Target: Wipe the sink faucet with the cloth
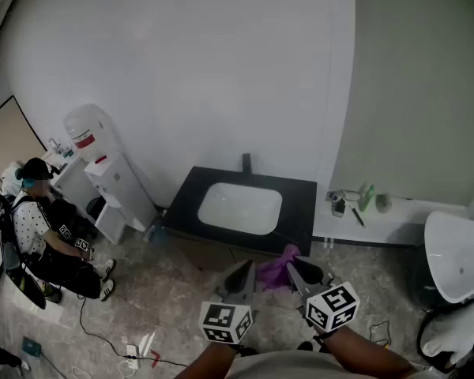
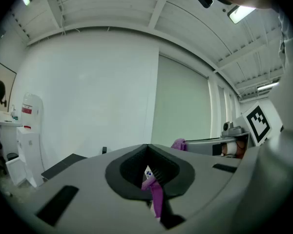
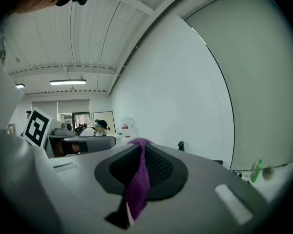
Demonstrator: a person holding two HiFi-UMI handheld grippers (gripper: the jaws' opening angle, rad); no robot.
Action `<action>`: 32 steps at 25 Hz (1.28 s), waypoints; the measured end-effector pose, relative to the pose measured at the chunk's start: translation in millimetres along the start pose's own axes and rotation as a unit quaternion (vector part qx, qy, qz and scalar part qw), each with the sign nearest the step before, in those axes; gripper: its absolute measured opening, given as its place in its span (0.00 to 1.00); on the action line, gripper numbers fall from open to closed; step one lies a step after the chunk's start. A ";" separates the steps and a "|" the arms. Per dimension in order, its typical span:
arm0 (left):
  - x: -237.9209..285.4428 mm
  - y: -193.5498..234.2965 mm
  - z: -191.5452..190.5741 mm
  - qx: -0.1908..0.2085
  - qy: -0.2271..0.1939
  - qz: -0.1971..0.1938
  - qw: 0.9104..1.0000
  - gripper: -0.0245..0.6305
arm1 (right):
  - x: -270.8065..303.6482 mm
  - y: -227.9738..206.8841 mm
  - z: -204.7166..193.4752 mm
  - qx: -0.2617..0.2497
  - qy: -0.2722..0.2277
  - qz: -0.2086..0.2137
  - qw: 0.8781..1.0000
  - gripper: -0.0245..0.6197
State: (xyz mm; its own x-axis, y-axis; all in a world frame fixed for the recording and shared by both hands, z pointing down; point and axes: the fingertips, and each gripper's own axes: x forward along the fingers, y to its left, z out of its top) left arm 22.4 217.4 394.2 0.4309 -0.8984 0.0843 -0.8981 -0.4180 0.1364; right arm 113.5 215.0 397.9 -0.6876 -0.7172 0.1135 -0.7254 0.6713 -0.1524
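A small black faucet (image 1: 246,163) stands at the back of a white basin (image 1: 239,207) set in a black countertop (image 1: 300,212). Both grippers hang low in front of the sink, well short of the faucet. A purple cloth (image 1: 275,270) is stretched between them. My left gripper (image 1: 245,268) is shut on one end of the cloth (image 2: 156,197). My right gripper (image 1: 294,267) is shut on the other end of the cloth (image 3: 136,184). The faucet shows far off past the jaws in both gripper views (image 2: 104,150) (image 3: 180,146).
A white water dispenser (image 1: 99,152) stands left of the sink, and a person (image 1: 39,231) sits on the floor beyond it. A ledge with a green bottle (image 1: 367,197) runs right of the counter. A white bowl (image 1: 457,255) is at far right. Cables (image 1: 103,338) lie on the floor.
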 end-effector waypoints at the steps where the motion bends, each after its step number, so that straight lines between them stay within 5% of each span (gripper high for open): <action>1: 0.5 0.3 -0.7 0.000 0.001 0.000 1.000 0.05 | -0.7 -1.0 -1.0 0.000 0.000 -0.001 1.000 0.08; 20: -2.1 34.2 -8.8 -0.013 0.018 -0.015 1.000 0.05 | 22.8 3.2 -9.5 0.002 0.009 -0.007 1.000 0.09; 32: -21.5 110.1 -7.9 -0.032 0.034 -0.046 0.998 0.05 | 69.2 38.6 -15.4 0.016 0.019 -0.048 0.999 0.09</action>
State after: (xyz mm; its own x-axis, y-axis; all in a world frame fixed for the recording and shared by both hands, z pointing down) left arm -85.1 191.8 415.2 0.5179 -0.8446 0.1360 -0.8483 -0.4865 0.2090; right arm 37.5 194.1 415.0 -0.6157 -0.7704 0.1656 -0.7873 0.5925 -0.1707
